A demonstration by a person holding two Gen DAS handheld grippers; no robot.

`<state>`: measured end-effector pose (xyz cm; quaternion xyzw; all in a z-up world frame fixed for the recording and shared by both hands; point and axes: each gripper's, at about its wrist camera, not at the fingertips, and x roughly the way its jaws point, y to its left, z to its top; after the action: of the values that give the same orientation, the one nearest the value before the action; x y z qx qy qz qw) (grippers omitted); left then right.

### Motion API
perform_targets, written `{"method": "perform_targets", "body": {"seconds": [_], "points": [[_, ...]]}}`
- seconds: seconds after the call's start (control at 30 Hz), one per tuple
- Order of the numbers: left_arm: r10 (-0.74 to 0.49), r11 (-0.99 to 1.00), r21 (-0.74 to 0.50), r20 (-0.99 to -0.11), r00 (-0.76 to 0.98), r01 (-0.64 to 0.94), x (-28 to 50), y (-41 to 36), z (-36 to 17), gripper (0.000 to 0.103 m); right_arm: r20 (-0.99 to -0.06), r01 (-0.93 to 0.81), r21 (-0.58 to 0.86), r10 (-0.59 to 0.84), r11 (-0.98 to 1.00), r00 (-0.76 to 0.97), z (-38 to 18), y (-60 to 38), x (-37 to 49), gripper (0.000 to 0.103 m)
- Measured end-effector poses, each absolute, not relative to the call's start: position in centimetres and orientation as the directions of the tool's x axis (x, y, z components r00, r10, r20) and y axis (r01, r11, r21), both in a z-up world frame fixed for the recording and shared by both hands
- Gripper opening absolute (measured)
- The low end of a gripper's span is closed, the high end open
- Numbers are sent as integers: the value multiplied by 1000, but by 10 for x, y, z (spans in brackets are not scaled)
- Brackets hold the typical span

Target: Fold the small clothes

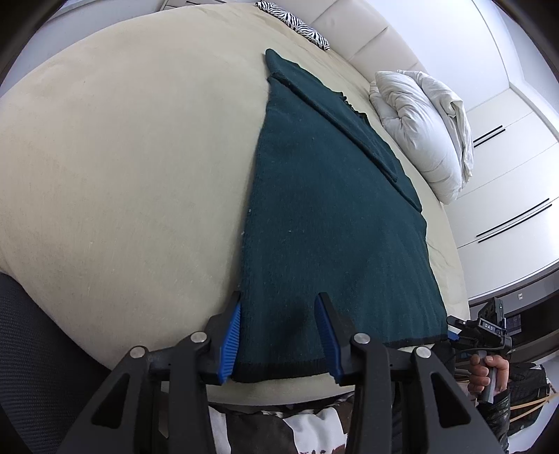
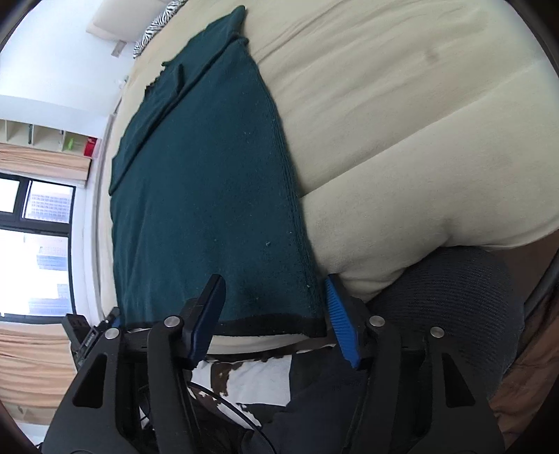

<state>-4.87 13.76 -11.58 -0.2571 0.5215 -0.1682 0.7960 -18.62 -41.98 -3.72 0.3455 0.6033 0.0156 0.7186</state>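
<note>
A dark teal knit sweater lies flat on the cream bed, its black-trimmed hem at the near edge and a sleeve folded across its far part. My left gripper is open, its blue-padded fingers straddling the hem's left corner. In the right wrist view the sweater fills the middle, and my right gripper is open, straddling the hem's right corner. The right gripper also shows in the left wrist view, at the hem's far corner, held by a hand.
A crumpled white duvet and a zebra-print pillow lie at the bed's far side. White wardrobes stand beyond. A dark mesh chair back is close by the bed edge. A window with curtains is to the side.
</note>
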Motion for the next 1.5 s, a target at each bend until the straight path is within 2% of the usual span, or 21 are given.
{"method": "perform_targets", "body": {"seconds": [0.1, 0.3, 0.53, 0.63, 0.93, 0.97, 1.13, 1.37, 1.5], "points": [[-536, 811, -585, -745, 398, -2, -49, 138, -116, 39, -855, 394, 518, 446, 759, 266, -39, -418, -185, 50], [-544, 801, -598, -742, 392, -19, -49, 142, -117, 35, -821, 418, 571, 492, 706, 290, -45, -424, -191, 33], [-522, 813, -581, -759, 390, -42, -52, 146, -119, 16, -786, 429, 618, 523, 658, 330, -50, -434, -199, 17], [-517, 816, -577, -763, 388, -47, -53, 146, -119, 14, -779, 430, 627, 524, 650, 343, -51, -435, -204, 11], [-508, 830, -557, -775, 376, -27, -55, 140, -119, 14, -755, 418, 655, 525, 630, 393, -51, -440, -212, 7], [-499, 836, -548, -779, 379, -25, -55, 140, -118, 7, -755, 416, 655, 523, 631, 396, -51, -441, -213, 7], [-469, 858, -513, -792, 391, -11, -56, 135, -117, 6, -758, 406, 649, 500, 643, 419, -46, -442, -215, 6], [-487, 841, -541, -772, 409, -19, -57, 142, -112, 6, -759, 374, 637, 464, 674, 456, -27, -443, -217, 5], [-549, 788, -616, -714, 434, -18, -57, 150, -99, 6, -736, 349, 655, 460, 671, 497, -10, -441, -217, 5]]}}
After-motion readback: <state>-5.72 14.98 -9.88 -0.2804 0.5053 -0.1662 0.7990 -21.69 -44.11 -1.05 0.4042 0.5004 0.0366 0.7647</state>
